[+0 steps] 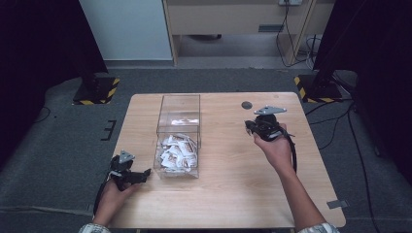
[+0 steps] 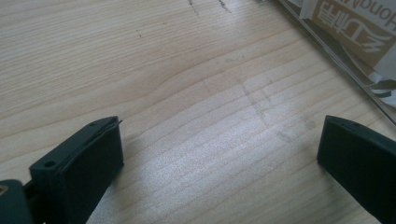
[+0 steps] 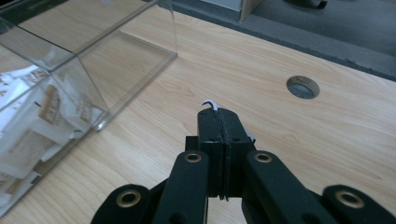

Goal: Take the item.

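Evidently you are pinching what may be a thin white sachet sliver in the closed right gripper, at three o'clock of the clear box, while keeping the left gripper wide open beside its packet-filled end, ready to steady it.

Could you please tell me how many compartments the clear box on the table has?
2. The near compartment holds a heap of white and brown packets; the far compartment looks empty. The box stands at the middle of the table, between the two grippers.
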A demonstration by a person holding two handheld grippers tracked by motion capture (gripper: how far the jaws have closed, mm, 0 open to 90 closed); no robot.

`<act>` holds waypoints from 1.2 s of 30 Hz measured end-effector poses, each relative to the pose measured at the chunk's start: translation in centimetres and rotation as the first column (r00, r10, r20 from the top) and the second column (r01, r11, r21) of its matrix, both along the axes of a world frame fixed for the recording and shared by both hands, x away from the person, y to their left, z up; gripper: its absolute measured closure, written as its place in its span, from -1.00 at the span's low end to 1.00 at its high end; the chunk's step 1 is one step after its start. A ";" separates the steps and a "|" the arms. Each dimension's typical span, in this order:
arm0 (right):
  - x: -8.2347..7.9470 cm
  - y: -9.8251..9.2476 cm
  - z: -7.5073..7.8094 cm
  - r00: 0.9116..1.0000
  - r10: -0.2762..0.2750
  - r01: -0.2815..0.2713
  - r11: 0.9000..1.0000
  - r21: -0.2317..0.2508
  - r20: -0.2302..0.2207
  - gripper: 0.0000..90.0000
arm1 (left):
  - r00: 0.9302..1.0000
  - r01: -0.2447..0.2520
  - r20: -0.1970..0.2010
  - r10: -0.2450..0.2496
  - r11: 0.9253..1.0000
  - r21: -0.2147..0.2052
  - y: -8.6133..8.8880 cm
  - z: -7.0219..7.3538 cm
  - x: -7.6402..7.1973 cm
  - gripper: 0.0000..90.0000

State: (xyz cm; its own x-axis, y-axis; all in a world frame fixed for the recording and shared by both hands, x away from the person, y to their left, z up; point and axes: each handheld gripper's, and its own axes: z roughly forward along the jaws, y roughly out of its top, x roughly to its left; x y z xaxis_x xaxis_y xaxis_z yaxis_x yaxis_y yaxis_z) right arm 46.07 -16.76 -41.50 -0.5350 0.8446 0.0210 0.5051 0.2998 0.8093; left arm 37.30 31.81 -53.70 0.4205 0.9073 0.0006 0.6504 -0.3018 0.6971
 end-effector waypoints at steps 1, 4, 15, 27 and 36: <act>0.1 -0.4 -0.2 1.000 -0.005 0.005 1.000 0.001 -0.005 0.99 | 1.000 0.000 0.000 0.000 1.000 0.000 0.0 0.0 0.0 -1.00; 0.4 -1.2 -0.8 1.000 -0.019 0.019 1.000 0.003 -0.010 0.99 | 1.000 0.000 0.000 0.000 1.000 0.000 0.0 0.0 0.0 -1.00; 1.2 -3.3 -3.3 0.996 -0.078 0.079 0.996 0.031 -0.038 0.98 | 1.000 -0.001 0.000 0.001 1.000 0.000 0.0 0.0 0.0 -1.00; 1.6 -1.6 -5.5 0.995 -0.071 0.072 0.997 0.007 -0.069 0.98 | 1.000 -0.001 0.000 0.001 1.000 0.000 0.0 0.0 0.0 -1.00; 2.4 -0.9 -6.7 0.992 -0.087 0.087 0.996 0.002 -0.091 0.97 | 1.000 -0.001 0.000 0.001 1.000 0.000 0.0 0.0 0.0 -1.00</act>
State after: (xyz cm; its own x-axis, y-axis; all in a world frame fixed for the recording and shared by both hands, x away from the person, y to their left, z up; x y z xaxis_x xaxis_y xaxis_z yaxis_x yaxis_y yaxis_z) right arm 48.50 -17.62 -48.17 -0.4553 0.8875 0.0715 0.6005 0.2468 0.7605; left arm 37.30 31.81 -53.70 0.4198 0.9076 0.0003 0.6508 -0.3013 0.6969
